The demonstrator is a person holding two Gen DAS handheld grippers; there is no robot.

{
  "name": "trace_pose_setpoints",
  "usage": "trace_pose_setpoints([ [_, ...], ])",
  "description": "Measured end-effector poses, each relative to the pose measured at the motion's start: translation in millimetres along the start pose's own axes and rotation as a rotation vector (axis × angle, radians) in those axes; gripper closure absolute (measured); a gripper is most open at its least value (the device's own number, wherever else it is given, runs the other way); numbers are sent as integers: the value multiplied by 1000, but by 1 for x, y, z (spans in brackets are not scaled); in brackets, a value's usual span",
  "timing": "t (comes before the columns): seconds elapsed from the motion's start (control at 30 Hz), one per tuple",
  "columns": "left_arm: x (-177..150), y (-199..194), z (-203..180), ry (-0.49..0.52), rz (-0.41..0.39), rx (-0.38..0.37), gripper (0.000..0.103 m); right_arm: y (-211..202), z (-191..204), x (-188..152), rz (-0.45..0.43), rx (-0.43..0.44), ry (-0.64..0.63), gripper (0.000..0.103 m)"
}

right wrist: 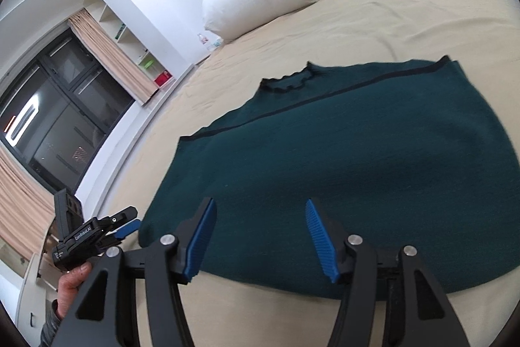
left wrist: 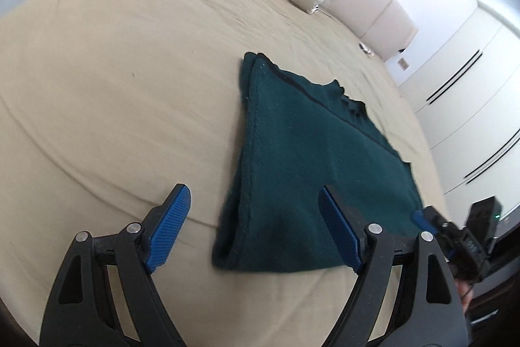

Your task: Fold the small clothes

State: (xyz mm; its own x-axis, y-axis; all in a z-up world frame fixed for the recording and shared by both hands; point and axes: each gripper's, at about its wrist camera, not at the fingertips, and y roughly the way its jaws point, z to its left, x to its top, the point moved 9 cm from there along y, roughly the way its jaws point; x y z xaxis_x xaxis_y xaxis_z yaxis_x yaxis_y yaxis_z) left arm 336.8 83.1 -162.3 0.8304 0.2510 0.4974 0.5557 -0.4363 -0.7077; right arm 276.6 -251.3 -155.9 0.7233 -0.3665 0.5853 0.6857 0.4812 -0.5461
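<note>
so the dark green sweater (right wrist: 341, 158) is lying flat on the bed (left wrist: 113, 86), neckline toward 12 o'clock, and both the left gripper (left wrist: 253, 223) and right gripper (right wrist: 260, 236) hover over its near hem with fingers spread and empty, probably lining up the next fold

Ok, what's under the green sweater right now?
The green sweater lies flat on the beige bedsheet, which shows all around it. Whatever lies directly beneath is covered; no bulge suggests anything there.

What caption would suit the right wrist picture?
Open right hand-held gripper poised over a dark green sweater lying flat on a beige bed.
</note>
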Motion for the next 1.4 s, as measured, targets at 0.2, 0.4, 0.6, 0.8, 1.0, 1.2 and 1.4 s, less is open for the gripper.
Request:
trace_pose_setpoints([
  [0.2, 10, 8, 0, 19, 3, 3, 22, 7, 5, 0, 14, -39, -49, 43],
  [0.4, 49, 31, -17, 147, 2, 52, 22, -16, -31, 36, -67, -233, -111, 43],
  [0.6, 86, 73, -39, 305, 47, 123, 22, -48, -97, 92, -114, -450, -188, 43],
  [0.8, 91, 109, -57, 468, 108, 196, 31, -46, -150, 119, -46, -532, -252, 43],
  [1.0, 94, 132, -55, 472, 129, 215, 31, -19, -159, 119, 30, -516, -311, 48],
  [1.2, 85, 137, -53, 497, 138, 226, 38, 2, -168, 102, 114, -521, -282, 64],
  [1.4, 89, 124, -38, 415, 100, 207, 39, 0, -181, 104, 109, -546, -212, 64],
])
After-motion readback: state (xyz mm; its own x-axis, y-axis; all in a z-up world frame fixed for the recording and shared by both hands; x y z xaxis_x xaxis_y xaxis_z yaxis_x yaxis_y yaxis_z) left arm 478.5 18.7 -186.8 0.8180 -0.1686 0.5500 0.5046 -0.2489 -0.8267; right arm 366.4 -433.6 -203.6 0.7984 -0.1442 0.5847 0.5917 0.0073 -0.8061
